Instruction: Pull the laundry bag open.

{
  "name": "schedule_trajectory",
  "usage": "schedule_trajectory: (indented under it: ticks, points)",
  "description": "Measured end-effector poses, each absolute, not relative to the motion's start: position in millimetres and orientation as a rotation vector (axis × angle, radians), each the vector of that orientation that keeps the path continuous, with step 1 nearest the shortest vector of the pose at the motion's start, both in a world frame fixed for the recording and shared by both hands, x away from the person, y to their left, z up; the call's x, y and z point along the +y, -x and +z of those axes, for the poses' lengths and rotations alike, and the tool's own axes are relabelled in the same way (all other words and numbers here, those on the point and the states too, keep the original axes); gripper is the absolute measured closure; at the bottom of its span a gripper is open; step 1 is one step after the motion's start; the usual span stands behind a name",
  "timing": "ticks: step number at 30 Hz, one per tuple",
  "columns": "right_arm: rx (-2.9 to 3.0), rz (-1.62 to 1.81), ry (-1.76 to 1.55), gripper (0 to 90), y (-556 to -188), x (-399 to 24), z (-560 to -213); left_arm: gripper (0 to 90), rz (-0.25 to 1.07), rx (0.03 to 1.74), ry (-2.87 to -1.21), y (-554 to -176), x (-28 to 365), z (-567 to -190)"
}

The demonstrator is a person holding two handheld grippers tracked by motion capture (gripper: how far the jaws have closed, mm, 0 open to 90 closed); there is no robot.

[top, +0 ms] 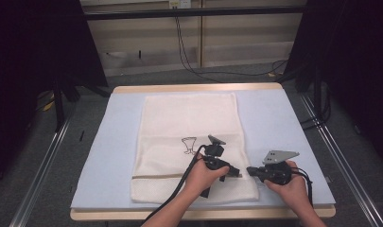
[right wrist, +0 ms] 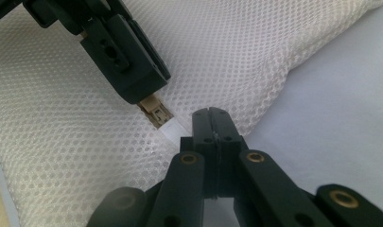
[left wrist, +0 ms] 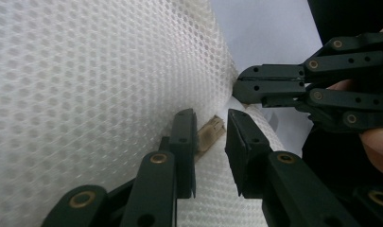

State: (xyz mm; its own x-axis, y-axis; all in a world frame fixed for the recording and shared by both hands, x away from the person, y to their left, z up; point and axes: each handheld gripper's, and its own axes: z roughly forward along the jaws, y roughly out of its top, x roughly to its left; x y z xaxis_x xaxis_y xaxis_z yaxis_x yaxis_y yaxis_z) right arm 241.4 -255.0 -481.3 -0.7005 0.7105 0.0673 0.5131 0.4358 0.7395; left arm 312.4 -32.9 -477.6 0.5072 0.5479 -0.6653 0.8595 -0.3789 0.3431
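Note:
A white mesh bag (top: 189, 127) with a small black drawing lies flat on the pale blue mat (top: 283, 123). Its tan zipper (top: 156, 176) runs across near the front end. My left gripper (left wrist: 212, 118) reaches to the zipper's right end; its jaws stand a little apart with the tan zipper pull (left wrist: 209, 135) between them, not visibly pinched. In the right gripper view the pull (right wrist: 155, 111) sticks out from under a left finger (right wrist: 127, 61). My right gripper (right wrist: 212, 113) is shut, its tips on the bag's right edge (left wrist: 229, 80) just beside the pull.
The mat covers a wooden table (top: 198, 88) whose front edge lies just below the hands. Black cables (top: 194, 66) run over the floor behind it, and dark frame legs (top: 59, 101) stand at both sides. Bare mat lies left and right of the bag.

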Motion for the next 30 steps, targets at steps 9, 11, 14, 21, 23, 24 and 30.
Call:
schedule_trajectory:
  ticks: [9, 11, 14, 21, 23, 24, 30]
  points:
    - [2.438, 1.138, -1.06, 90.0, -241.6, -255.4, -481.9, 81.1, -0.622, 1.163, -2.067, -310.8, -41.7, -482.6]
    - [2.438, 1.134, -1.067, 90.0, -241.5, -255.4, -481.8, 84.7, -0.633, 1.16, -2.074, -311.0, -41.2, -483.0]
    - [2.438, 1.133, -1.056, 90.0, -241.8, -254.7, -482.6, 87.0, -0.643, 1.154, -2.064, -311.3, -41.1, -482.6]
    - [2.452, 1.106, -1.037, 90.0, -241.0, -252.6, -482.8, 87.2, -0.627, 1.167, -2.084, -313.3, -33.8, -479.2]
    - [2.458, 1.087, -1.028, 90.0, -241.4, -251.6, -481.8, 87.3, -0.638, 1.155, -2.078, -314.0, -30.1, -477.7]
    - [2.459, 1.093, -1.028, 90.0, -241.7, -251.7, -482.0, 87.3, -0.63, 1.152, -2.087, -314.0, -29.0, -476.9]
    - [2.456, 1.099, -1.023, 90.0, -241.1, -252.2, -482.5, 87.3, -0.632, 1.167, -2.071, -313.8, -27.5, -476.7]
